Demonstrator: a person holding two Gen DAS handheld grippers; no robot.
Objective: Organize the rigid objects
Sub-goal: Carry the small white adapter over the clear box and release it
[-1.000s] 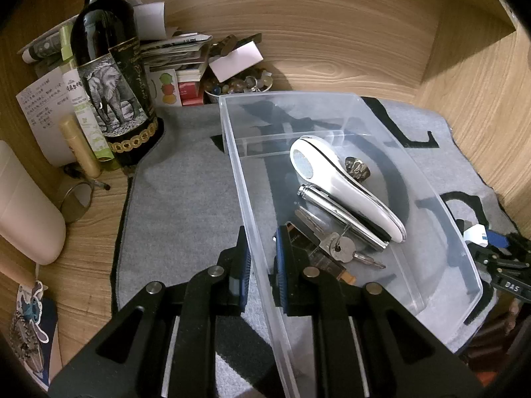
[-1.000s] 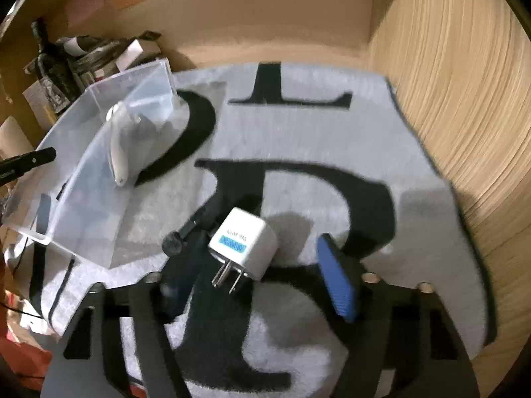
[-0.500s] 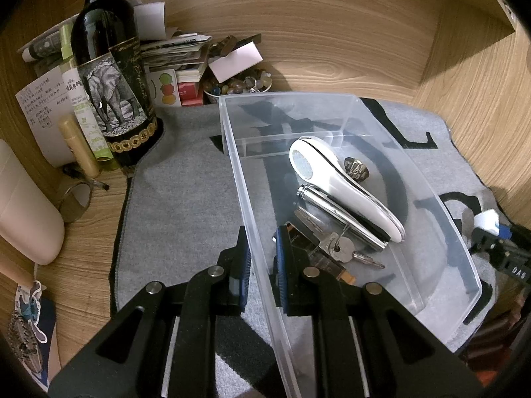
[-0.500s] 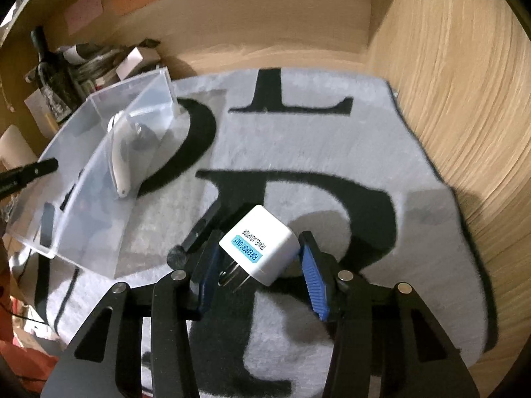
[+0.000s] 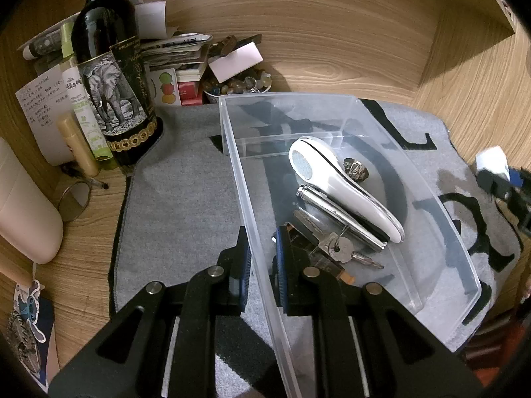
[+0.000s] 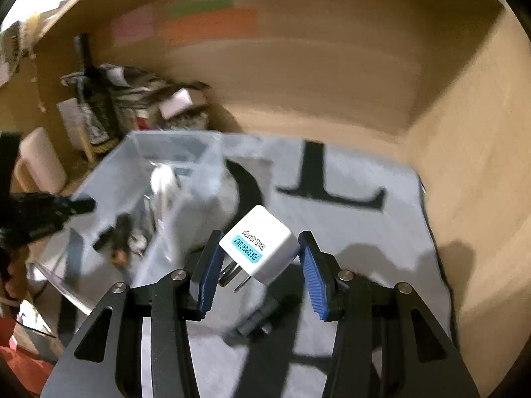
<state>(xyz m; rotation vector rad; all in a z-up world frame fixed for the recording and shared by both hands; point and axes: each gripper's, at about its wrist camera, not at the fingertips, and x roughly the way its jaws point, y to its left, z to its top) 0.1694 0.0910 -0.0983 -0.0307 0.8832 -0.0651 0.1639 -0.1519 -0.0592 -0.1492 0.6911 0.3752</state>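
At the far left a dark wine bottle [image 5: 113, 99] stands on the wooden surface [image 5: 83, 265] beside the grey mat [image 5: 186, 199]. The left gripper [image 5: 260, 265] is clamped on the near left wall of the clear plastic bin [image 5: 441, 232], one pad outside and one inside. The bin holds a white handheld device [image 5: 335, 179], a metal cylinder [image 5: 338, 215] and keys [image 5: 335, 245]. To the right, the right gripper [image 6: 259, 268] has closed onto a white travel adapter [image 6: 265, 245] and grips it clear of the mat, prongs pointing down and left, just right of the bin.
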